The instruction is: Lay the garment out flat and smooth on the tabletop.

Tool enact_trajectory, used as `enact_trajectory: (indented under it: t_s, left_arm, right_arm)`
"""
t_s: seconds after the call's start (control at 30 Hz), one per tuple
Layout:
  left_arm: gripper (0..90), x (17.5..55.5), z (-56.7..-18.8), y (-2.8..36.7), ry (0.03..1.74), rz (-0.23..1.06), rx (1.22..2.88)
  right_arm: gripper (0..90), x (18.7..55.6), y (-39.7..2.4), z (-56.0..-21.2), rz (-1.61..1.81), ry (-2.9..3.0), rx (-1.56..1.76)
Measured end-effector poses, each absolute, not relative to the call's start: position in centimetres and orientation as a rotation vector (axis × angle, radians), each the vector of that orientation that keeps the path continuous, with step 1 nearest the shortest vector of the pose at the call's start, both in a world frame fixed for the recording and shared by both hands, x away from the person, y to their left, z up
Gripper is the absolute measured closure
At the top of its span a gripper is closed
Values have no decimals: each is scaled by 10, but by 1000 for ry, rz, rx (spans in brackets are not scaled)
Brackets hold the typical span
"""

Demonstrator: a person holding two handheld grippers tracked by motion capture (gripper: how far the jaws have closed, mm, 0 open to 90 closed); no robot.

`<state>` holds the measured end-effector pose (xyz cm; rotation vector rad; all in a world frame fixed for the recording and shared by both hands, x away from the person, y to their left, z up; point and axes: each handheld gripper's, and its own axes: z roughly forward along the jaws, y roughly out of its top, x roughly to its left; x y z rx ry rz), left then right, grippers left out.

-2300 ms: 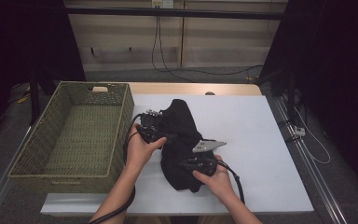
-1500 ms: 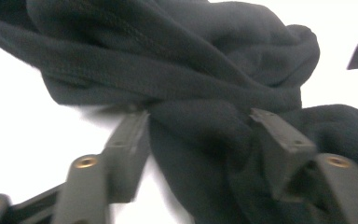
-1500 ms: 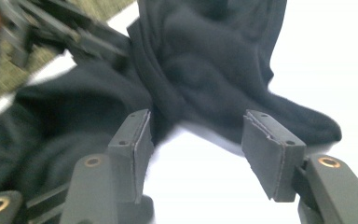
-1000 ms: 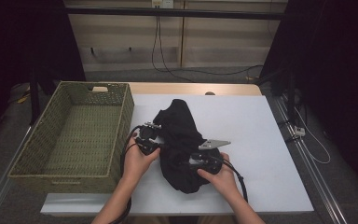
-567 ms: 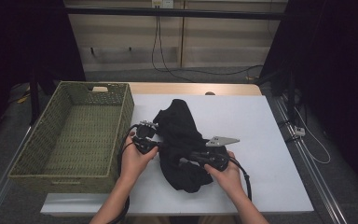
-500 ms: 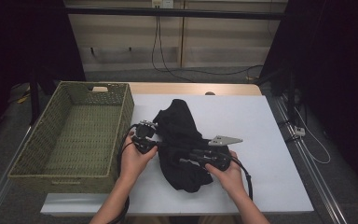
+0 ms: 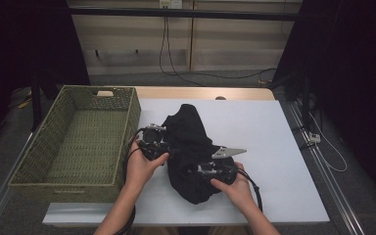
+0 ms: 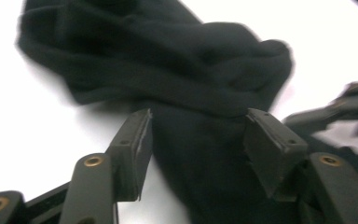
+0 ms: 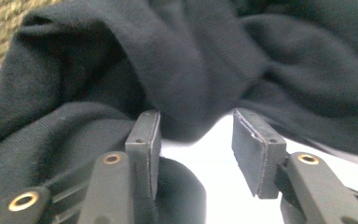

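A crumpled black fabric garment (image 7: 188,147) lies mid-table, right of a woven green basket (image 7: 54,161). The left gripper (image 7: 169,152), whose jaws have just been opening, stands wide around a fold. The right gripper (image 7: 196,171) has also just widened, gripping nothing.

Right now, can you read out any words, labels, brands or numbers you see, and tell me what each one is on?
None: no readable text on the black cloth, the basket, the table, the left gripper or the right gripper.

Bare table (image 7: 279,147) right of the black garment (image 7: 188,142); wicker basket (image 7: 127,122) close left.
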<state>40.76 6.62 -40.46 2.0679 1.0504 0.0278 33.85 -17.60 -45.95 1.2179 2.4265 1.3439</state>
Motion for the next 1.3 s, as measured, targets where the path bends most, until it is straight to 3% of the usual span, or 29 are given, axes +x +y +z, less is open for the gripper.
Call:
enact_trajectory:
  t_s: [0.13, 0.27, 0.4, 0.53, 0.57, 0.93, 1.13, 1.2, 1.23, 1.27, 1.3]
  left_arm:
    - [300, 406, -399, 57, 1001, 4, 2075]
    - [300, 402, -399, 45, 945, -17, 2132]
    - [481, 399, -403, 39, 906, -24, 2218]
    - [792, 397, -405, 41, 935, -51, 2235]
    - [825, 398, -406, 43, 940, -51, 2236]
    - [860, 399, -397, 70, 1044, -37, 2136]
    - [864, 400, -399, 77, 1085, -27, 2130]
    - [866, 400, -399, 78, 1088, -31, 2132]
    - [866, 400, -399, 79, 1092, -26, 2130]
    - [866, 400, -400, 80, 1093, -23, 2129]
    - [867, 400, -400, 80, 1099, -23, 2121]
  right_arm:
    - [549, 335, -168, -462, 1343, 2448, 1194]
    - [556, 333, -165, -462, 1349, 2455, 1205]
    - [566, 333, -166, -462, 1351, 2445, 1216]
    - [543, 334, -168, -462, 1358, 2439, 1216]
    - [532, 335, -169, -462, 1356, 2429, 1220]
    - [530, 351, -202, -448, 1315, 2251, 1275]
    - [524, 366, -192, -458, 1196, 2313, 1230]
    - [577, 370, -185, -462, 1145, 2334, 1182]
    - [650, 371, -183, -461, 1108, 2344, 1146]
    - [809, 371, -183, -460, 1101, 2359, 1126]
    - [887, 371, -185, -460, 1123, 2385, 1126]
